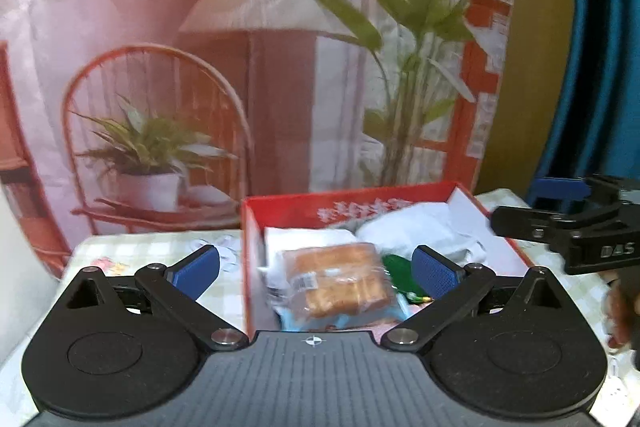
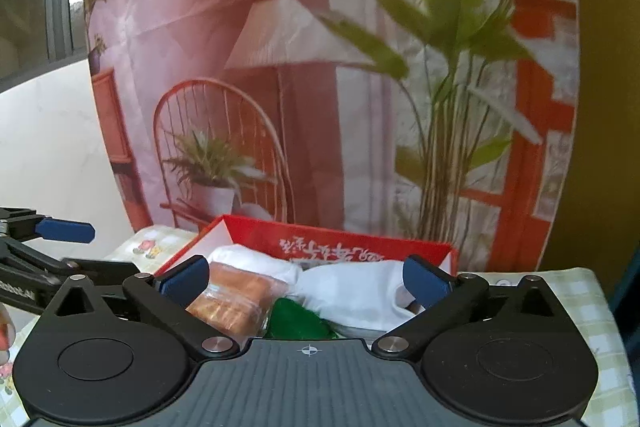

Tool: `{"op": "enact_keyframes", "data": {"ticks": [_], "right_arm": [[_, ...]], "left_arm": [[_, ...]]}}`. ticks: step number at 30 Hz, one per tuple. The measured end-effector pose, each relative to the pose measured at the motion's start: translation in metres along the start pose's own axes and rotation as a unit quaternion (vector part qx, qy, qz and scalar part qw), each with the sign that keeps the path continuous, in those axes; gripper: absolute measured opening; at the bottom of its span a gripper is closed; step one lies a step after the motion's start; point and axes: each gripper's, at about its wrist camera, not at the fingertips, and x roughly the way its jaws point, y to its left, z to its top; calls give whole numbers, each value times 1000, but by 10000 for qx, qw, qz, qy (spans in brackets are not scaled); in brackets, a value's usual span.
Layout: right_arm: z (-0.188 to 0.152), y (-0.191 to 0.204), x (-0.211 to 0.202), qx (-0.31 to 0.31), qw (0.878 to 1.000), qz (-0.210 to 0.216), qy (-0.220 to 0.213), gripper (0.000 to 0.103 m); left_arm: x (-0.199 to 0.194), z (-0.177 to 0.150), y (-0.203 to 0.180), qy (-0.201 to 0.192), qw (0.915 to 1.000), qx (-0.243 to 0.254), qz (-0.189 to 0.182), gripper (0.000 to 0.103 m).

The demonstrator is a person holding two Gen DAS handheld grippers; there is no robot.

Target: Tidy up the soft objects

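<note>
Left tool (image 1: 316,271) and right tool (image 2: 306,281) both spread wide, empty. Wrapped brown bread pack (image 1: 340,279), white cloth (image 2: 360,287), green item (image 2: 296,319) sit inside red cardboard box (image 1: 304,207), lower centre, on checked surface (image 1: 132,247).

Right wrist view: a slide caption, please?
Open right gripper above red box holding packaged bread, white cloth, green item.

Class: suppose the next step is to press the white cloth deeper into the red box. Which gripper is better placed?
Probably the right gripper: open, empty, with the white cloth directly ahead. The left gripper faces the bread packet.
</note>
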Motion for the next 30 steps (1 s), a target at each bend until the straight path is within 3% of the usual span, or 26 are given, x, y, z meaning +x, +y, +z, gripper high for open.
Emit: {"op": "enact_keyframes", "data": {"ticks": [4,9,18,30], "right_arm": [[6,2,-16,149,9999,-70,-39,103],[15,11,-44,201,9993,-247,-196,103],[30,38,-110,-30,9972,-491,-565,103],[24,59,-194,14,9936,-585,-965,103]], "left_arm": [[-19,5,-1,-213,9996,-55,195,103],[-52,9,-7,-1016,9934,22,527,103],[-126,15,-22,-1350,9883,92,701,103],[-220,-3,-33,-1825,9816,-59,552,103]]}}
